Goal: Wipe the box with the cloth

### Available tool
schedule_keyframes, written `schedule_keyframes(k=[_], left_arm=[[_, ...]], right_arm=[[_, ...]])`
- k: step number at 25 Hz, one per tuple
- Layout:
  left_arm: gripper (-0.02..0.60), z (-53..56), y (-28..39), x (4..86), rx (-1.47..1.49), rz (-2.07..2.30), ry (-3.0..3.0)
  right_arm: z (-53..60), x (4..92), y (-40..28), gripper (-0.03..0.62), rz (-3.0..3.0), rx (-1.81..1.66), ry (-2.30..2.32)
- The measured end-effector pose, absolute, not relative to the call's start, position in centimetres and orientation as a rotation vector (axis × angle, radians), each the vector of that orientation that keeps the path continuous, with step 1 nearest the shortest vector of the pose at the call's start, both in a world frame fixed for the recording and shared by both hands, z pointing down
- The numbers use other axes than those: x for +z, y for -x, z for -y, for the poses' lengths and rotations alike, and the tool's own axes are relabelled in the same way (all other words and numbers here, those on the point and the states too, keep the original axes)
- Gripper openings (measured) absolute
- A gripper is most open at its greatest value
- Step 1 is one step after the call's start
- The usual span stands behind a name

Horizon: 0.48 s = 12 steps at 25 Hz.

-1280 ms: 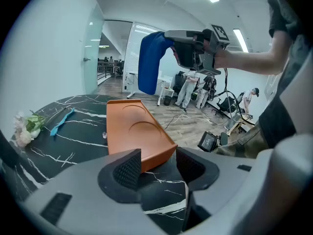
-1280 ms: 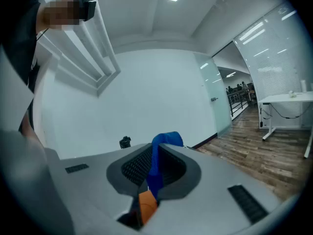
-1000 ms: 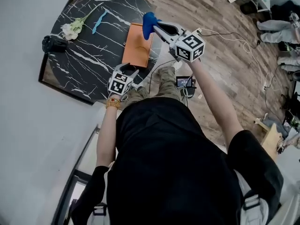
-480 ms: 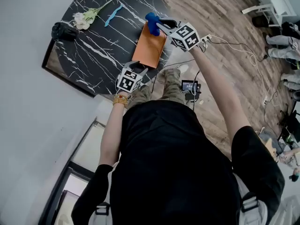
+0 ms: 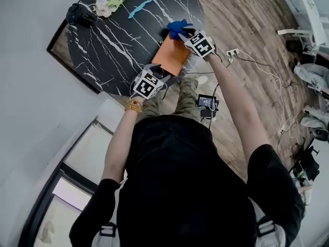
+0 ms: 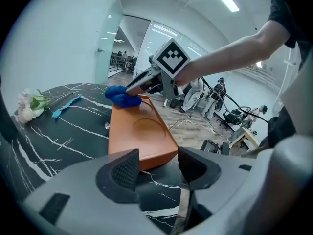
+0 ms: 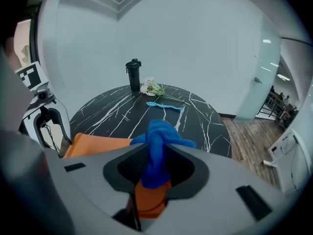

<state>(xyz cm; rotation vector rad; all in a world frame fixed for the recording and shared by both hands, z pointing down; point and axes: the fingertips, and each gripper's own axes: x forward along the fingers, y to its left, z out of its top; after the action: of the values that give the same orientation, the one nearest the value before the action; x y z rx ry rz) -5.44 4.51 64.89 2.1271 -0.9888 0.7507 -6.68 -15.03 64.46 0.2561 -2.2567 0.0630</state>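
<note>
I find the right gripper (image 7: 155,170), jaws opening round the cloth (image 7: 159,136), at the far end of the box (image 6: 142,131); the left gripper (image 6: 156,166), jaws opening empty, faces the near end.

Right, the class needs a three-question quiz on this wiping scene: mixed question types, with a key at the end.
1. Multiple choice: what sits between the jaws of the right hand-held gripper? A) a pen B) the blue cloth C) a sponge
2. True or false: the orange box stands on the wooden floor.
3. Fill in: beside the white flowers stands a black ____.
Key: 1 B; those jaws are opening with the cloth between them. 2 False; it lies on the black marble table. 3 bottle.
</note>
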Motion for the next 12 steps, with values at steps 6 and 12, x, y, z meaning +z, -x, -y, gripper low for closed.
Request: schedule_keyframes(k=[6,12], left_arm=[[0.242,-4.5,5.7,65.0,0.732,1.023,-2.136],[0.247,-5.7,6.1,65.6,0.807,0.993,-2.139]], right_arm=[[13.9,66.0,7.4,0.172,2.212,-0.018,-0.105],[14.3,66.6,7.6,0.173,2.155,0.016,-0.044]])
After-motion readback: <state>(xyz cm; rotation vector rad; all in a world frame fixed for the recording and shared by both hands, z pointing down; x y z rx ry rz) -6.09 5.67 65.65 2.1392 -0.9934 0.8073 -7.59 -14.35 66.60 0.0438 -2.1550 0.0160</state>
